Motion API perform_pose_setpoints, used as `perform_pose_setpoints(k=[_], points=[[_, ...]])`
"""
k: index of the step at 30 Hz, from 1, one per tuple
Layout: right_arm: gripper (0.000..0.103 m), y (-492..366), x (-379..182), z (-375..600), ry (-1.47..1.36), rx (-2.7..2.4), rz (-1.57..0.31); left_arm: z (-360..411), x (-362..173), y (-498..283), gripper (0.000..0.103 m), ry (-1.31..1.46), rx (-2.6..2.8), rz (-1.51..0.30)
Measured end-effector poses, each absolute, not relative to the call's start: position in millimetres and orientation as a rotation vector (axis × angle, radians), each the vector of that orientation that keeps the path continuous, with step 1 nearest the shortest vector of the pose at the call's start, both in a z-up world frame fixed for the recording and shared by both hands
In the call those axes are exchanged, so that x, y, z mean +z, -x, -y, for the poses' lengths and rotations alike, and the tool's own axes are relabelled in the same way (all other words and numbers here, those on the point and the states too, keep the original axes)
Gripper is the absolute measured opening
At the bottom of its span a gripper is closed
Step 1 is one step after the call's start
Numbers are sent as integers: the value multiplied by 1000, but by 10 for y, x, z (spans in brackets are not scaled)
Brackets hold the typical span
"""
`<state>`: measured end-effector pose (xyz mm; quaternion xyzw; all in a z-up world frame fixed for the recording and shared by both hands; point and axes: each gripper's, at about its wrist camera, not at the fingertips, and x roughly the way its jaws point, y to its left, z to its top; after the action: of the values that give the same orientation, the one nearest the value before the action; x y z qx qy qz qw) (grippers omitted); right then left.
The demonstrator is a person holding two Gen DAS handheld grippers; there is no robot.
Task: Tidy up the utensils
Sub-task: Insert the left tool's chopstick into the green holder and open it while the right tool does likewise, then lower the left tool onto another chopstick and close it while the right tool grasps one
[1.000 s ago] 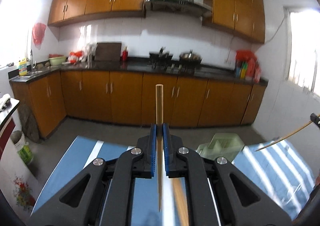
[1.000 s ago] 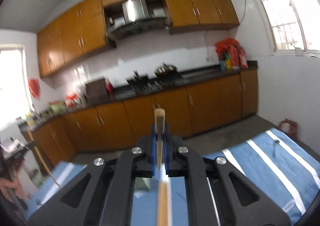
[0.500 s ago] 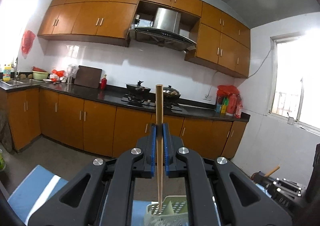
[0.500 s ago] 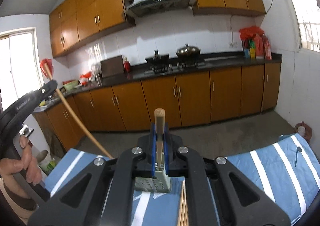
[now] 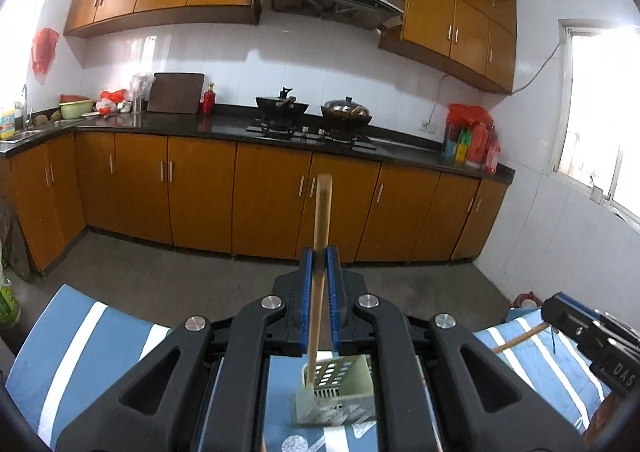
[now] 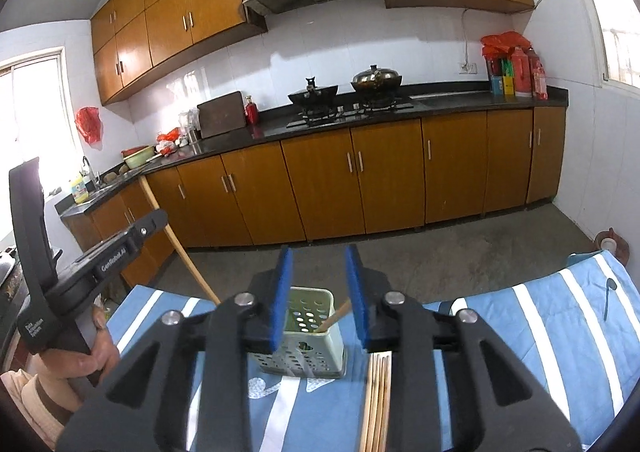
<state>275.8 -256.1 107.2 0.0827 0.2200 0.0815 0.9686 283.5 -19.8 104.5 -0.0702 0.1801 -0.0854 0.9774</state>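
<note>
While the left gripper (image 5: 319,268) pinches a chopstick (image 5: 320,252), the right gripper (image 6: 319,292) gapes over the holder (image 6: 308,332).

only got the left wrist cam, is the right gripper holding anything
observer: no, the right gripper has its fingers wide open with nothing between them
operator: anything in the holder besides the one i'm gripping
observer: yes, one chopstick leans inside the green holder, its top against the right rim
operator: more left to sort
observer: several loose chopsticks lie side by side on the striped cloth, just right of the holder
</note>
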Motion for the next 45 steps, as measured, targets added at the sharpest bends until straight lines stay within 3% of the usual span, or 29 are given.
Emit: perform_pose_setpoints(k=[9, 12, 15, 17, 20, 25, 31, 36, 45], points=[[38, -2224, 1226, 2743, -187, 128, -360, -87, 1276, -2422, 47, 138, -125, -321], [39, -2008, 1023, 2893, -204, 85, -387, -244, 1174, -2192, 63, 109, -93, -341], [39, -1919, 570, 3010, -214, 53, -493, -356, 919, -2024, 70, 71, -64, -402], [37, -1934, 206, 3044, -217, 37, -592, -429, 545, -1928, 71, 35, -39, -501], [19, -1961, -410, 3027, -225, 44, -769, -488, 75, -1876, 71, -10, -13, -624], [16, -1897, -1047, 2943, -234, 55, -923, -525, -488, -1826, 68, 15, -52, -801], [15, -1893, -1137, 2866, -224, 54, -944, -422, -813, -1811, 66, 32, -119, -898], [9, -1962, -1154, 2902, -207, 14, -959, -383, -871, -1751, 56, 65, -171, -913], [8, -1935, -1144, 2920, -162, -30, -935, -273, -950, -1732, 34, 63, -215, -933]])
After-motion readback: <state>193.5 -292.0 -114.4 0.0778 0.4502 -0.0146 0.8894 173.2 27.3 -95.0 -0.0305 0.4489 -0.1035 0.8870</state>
